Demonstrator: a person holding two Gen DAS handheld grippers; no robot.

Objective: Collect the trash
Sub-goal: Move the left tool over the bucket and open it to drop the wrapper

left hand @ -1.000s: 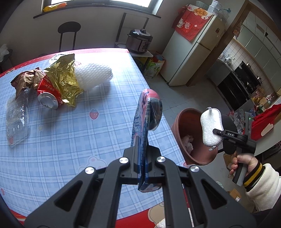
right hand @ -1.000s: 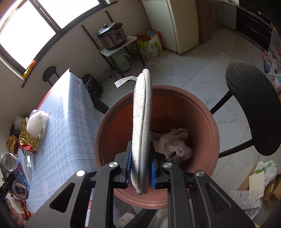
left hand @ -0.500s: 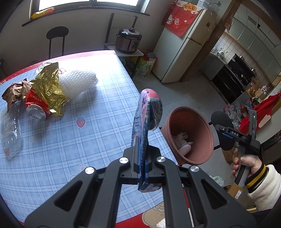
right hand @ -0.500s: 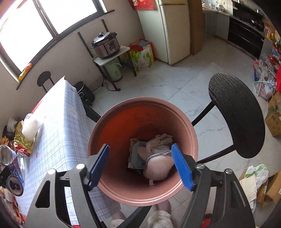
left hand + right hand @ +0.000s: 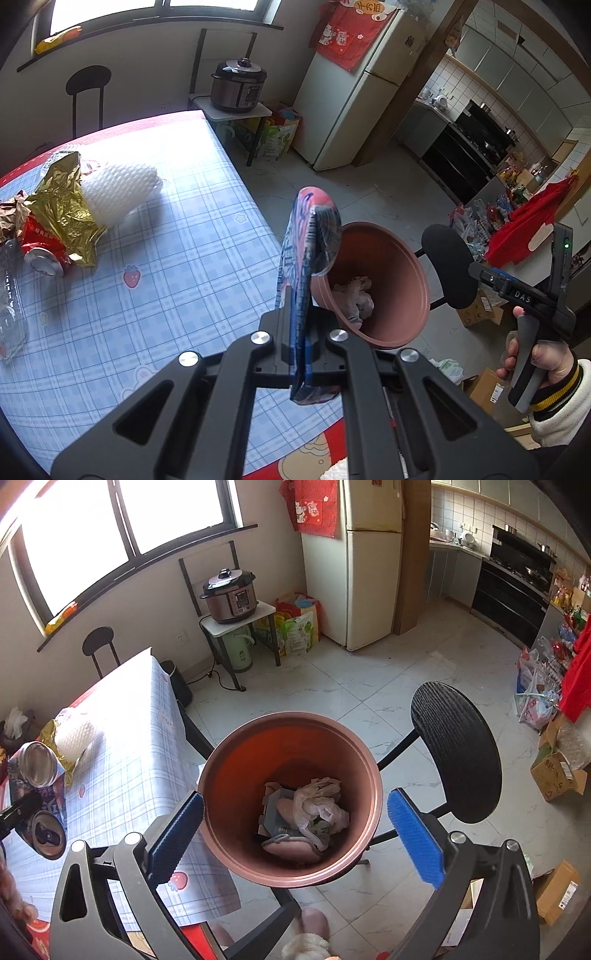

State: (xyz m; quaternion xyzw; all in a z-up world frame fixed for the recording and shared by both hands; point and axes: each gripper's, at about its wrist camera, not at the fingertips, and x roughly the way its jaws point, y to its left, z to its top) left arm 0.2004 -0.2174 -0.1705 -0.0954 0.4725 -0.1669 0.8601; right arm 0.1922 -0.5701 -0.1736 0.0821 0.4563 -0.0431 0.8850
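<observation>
Terracotta-brown bin (image 5: pixel 291 797); blue-and-white plaid tablecloth (image 5: pixel 166 266) with red strawberries and a red border; crushed blue-and-pink can (image 5: pixel 308 266); gold foil wrapper (image 5: pixel 62 206); red can (image 5: pixel 40 251); white foam netting (image 5: pixel 118 192); black stool (image 5: pixel 456 751); blue gripper pads (image 5: pixel 415 843)

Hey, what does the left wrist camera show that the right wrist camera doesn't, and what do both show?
Only the left wrist view shows the left gripper shut on a flattened can, the red can on the table, and the hand holding the right gripper. Only the right wrist view shows the right gripper open above the bin, and a sponge inside. Both show the bin, foam net, stool and cooker.
</observation>
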